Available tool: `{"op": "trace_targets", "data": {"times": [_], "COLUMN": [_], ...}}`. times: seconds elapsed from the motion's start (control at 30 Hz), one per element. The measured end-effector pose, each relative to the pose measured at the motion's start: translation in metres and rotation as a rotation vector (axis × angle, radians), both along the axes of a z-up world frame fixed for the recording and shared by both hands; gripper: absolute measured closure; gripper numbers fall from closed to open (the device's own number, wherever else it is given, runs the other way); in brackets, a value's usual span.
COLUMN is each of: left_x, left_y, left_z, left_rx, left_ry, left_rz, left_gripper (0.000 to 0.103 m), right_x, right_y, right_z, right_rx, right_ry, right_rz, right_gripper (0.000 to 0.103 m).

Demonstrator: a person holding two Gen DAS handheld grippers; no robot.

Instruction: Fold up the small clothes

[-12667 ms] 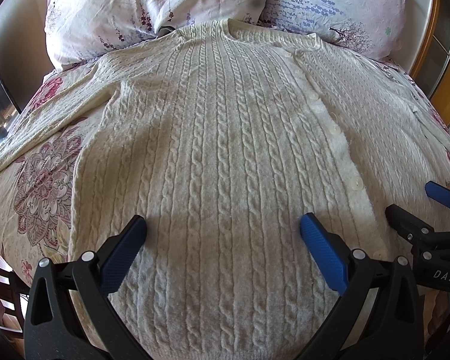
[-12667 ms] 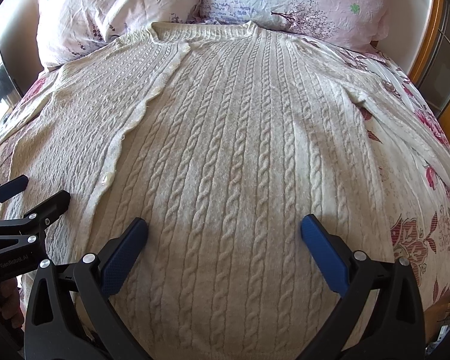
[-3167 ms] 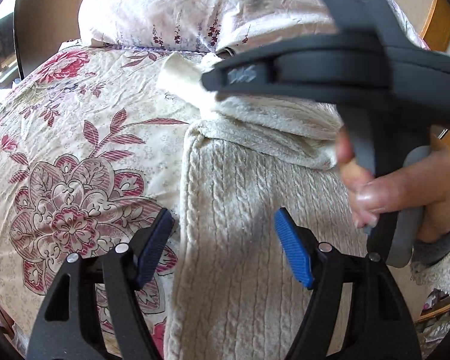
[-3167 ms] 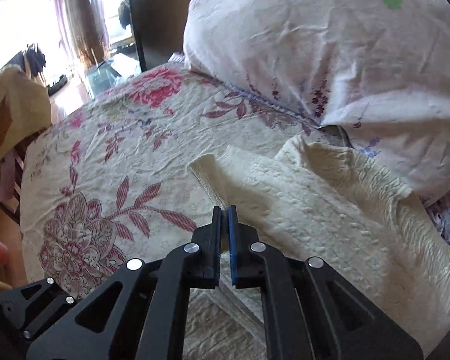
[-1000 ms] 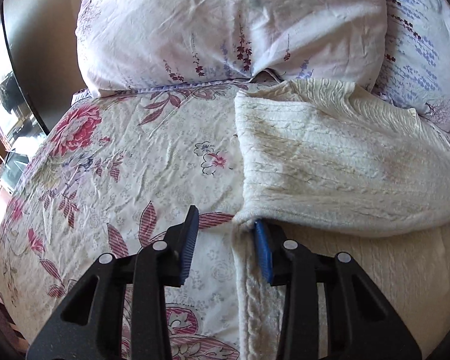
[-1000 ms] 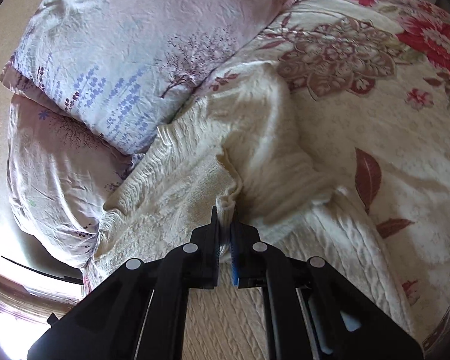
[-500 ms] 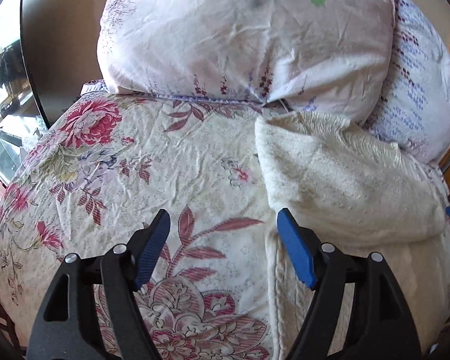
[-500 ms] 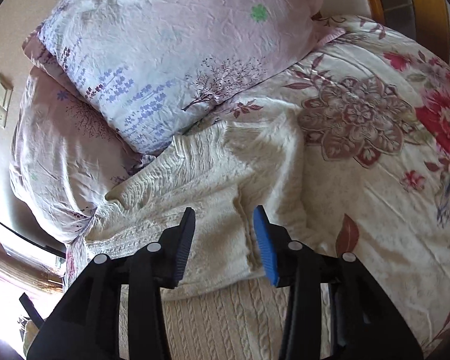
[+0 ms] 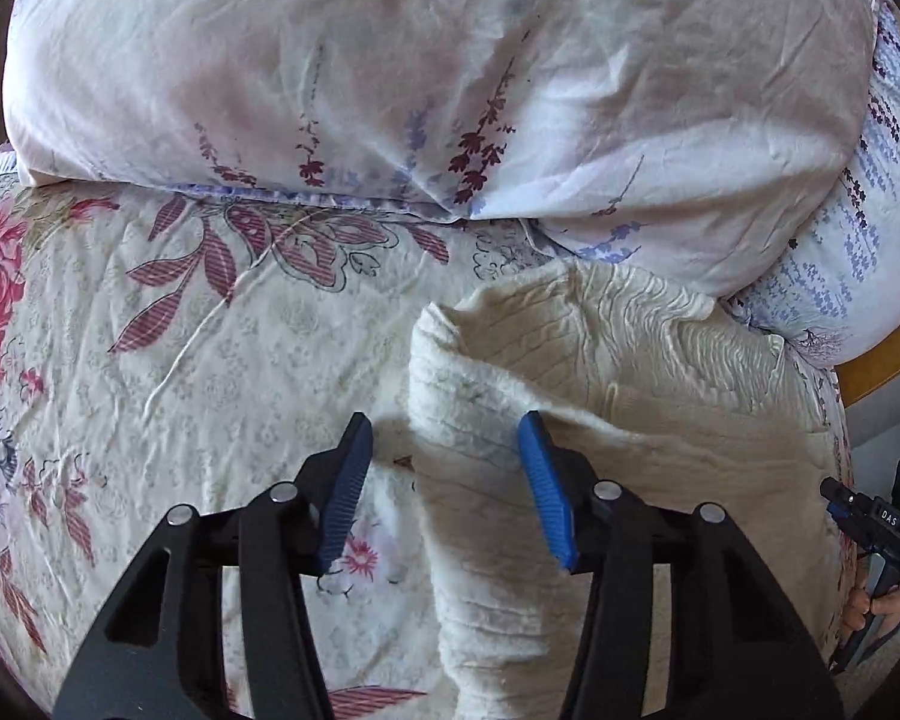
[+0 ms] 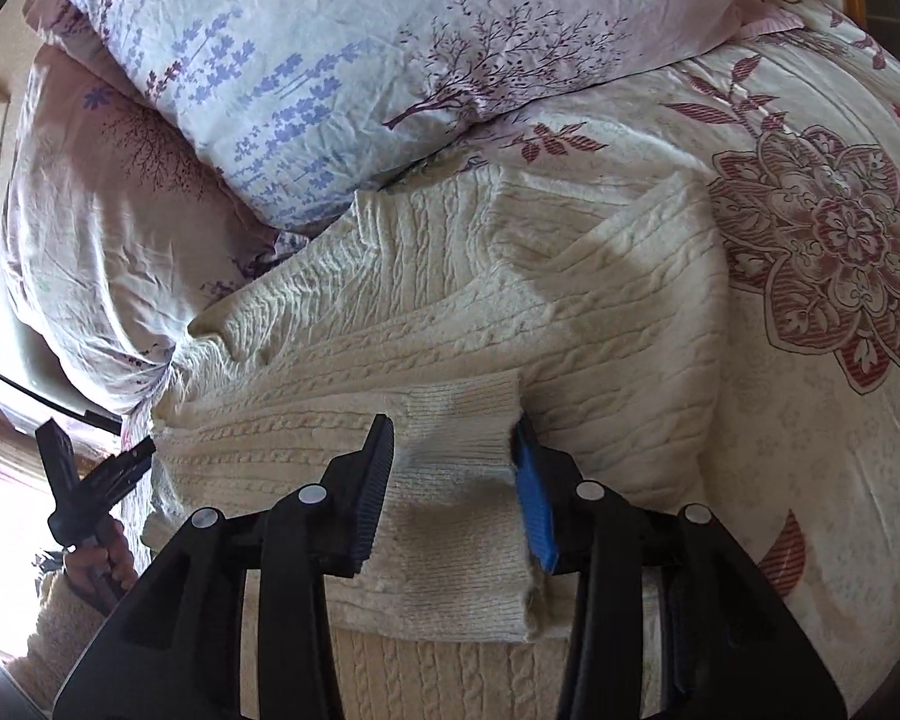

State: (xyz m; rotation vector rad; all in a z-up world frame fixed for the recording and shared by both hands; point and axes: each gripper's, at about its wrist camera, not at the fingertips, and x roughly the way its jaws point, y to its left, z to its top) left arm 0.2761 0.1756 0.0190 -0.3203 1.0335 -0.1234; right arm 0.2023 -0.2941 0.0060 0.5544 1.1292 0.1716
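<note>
A cream cable-knit cardigan (image 9: 618,432) lies on the floral bedspread (image 9: 180,372) with both sleeves folded across its chest. My left gripper (image 9: 441,480) is open, its jaws either side of the cardigan's folded left shoulder edge. My right gripper (image 10: 453,480) is open, with the ribbed sleeve cuff (image 10: 456,426) lying between its jaws. The cardigan also fills the middle of the right wrist view (image 10: 570,324). The right gripper shows at the far right edge of the left wrist view (image 9: 870,522), and the left gripper at the left edge of the right wrist view (image 10: 84,480).
Two flowered pillows (image 9: 420,72) (image 10: 390,48) lie at the head of the bed, just beyond the cardigan's collar. The bedspread (image 10: 822,300) extends to the right of the cardigan. A wooden frame (image 9: 888,360) stands at the bed's far right.
Both grippers have opened and let go of the folded sleeves. The left gripper moved forward to the shoulder fold; the right gripper drew back so the cuff lies between its jaws.
</note>
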Motion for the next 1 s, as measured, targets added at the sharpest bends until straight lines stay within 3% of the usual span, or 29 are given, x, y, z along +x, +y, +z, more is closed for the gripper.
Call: {"op": "trace_targets", "data": {"times": [0.03,0.07,0.17,0.37,0.43,0.5,0.6,0.7,0.77,0.87,1.0], "left_x": [0.003,0.006,0.010,0.010,0.015,0.022,0.026,0.027,0.019,-0.005,-0.046], "left_y": [-0.001,-0.003,-0.006,-0.004,-0.011,-0.022,-0.031,-0.033,-0.028,-0.029,-0.037], "left_z": [0.000,-0.001,0.000,0.016,0.014,0.005,0.000,0.006,0.016,0.035,0.046], "left_rx": [-0.002,-0.017,-0.033,-0.064,-0.023,0.043,0.116,0.159,0.177,0.201,0.229], "left_ry": [-0.001,0.000,-0.011,-0.102,-0.099,-0.067,-0.061,-0.063,-0.090,-0.154,-0.188], "left_rz": [-0.004,-0.012,-0.008,0.043,0.042,0.030,0.024,0.034,0.040,0.024,-0.044], "left_gripper": [0.062,0.077,0.093,0.096,0.095,0.095,0.087,0.066,0.049,0.042,0.039], "right_x": [0.000,0.000,-0.002,0.009,0.014,0.019,0.014,0.009,0.001,-0.016,-0.025], "right_y": [0.002,0.005,0.012,-0.009,-0.013,-0.013,-0.015,-0.024,-0.035,-0.043,-0.032], "right_z": [0.000,-0.001,0.010,0.041,0.037,0.020,0.000,0.003,0.009,0.015,0.005], "right_rx": [-0.002,0.003,-0.038,-0.032,-0.049,-0.096,-0.120,-0.036,0.013,0.043,0.007], "right_ry": [-0.001,-0.001,-0.064,-0.194,-0.175,-0.100,-0.036,-0.029,-0.034,-0.047,-0.003], "right_rz": [0.020,0.038,0.061,-0.077,-0.113,-0.125,-0.148,-0.161,-0.191,-0.203,-0.163], "right_gripper": [0.084,0.096,0.096,0.097,0.097,0.097,0.097,0.091,0.079,0.079,0.079]}}
